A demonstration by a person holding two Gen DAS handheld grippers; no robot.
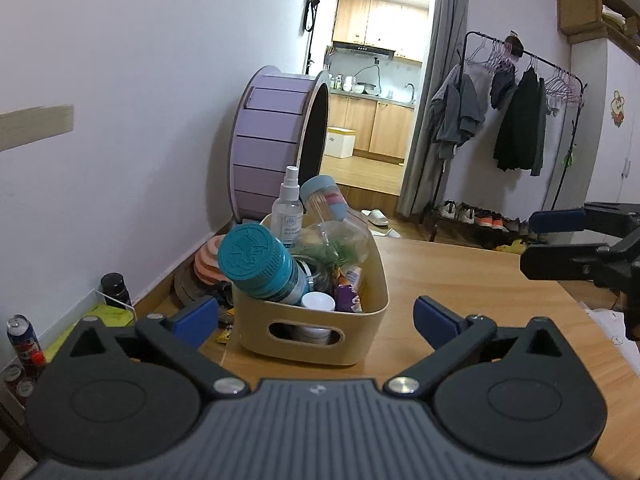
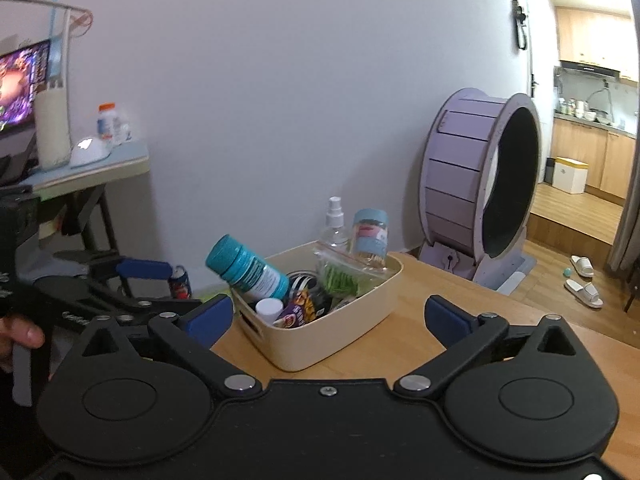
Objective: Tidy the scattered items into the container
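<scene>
Slippers [image 2: 583, 280] by wheel [image 2: 480, 184] — right view only

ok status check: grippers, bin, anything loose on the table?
Left gripper open, empty. Right gripper open, empty. Beige bin full on the table, teal-capped bottle leaning over the rim. No loose items visible on the tabletop.

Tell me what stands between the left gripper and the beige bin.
Nothing visible does. The left gripper is open with empty fingers, and only bare wooden table lies between it and the beige bin, which faces it handle-side on.
</scene>
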